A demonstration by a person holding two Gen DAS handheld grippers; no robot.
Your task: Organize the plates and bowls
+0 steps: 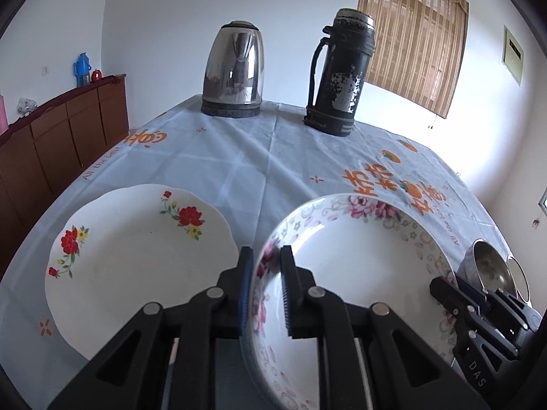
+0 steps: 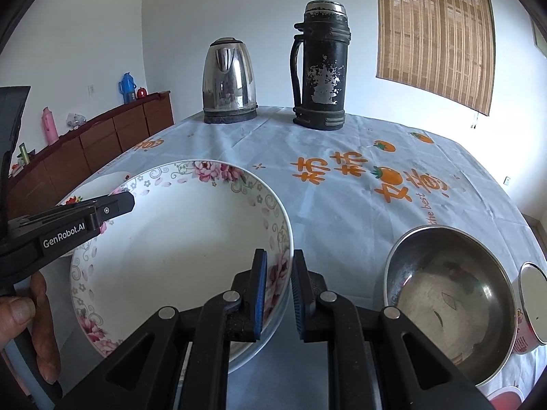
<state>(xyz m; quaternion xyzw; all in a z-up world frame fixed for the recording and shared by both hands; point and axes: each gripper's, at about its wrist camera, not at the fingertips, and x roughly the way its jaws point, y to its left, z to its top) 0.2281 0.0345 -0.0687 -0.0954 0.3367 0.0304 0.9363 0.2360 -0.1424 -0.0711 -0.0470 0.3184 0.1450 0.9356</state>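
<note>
Pink-flowered bowl (image 1: 359, 273) held at opposite rims: left claw (image 1: 266, 294) and right claw (image 2: 277, 294) each clamped on its edge. Uneven pull could slip a rim free. Left of the bowl, red-flowered plate (image 1: 136, 259); right, steel bowl (image 2: 451, 307) crowds the counter (image 2: 342, 198).

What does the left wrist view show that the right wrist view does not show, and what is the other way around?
Only the left wrist view shows the whole red-flower plate; in the right wrist view only a sliver of it shows.

Only the right wrist view shows a hand, the pink flask on the sideboard, and the steel bowl in full.

Both show the pink-flower bowl, held at opposite rims by the left gripper and the right gripper, plus the kettle and the black thermos.
</note>
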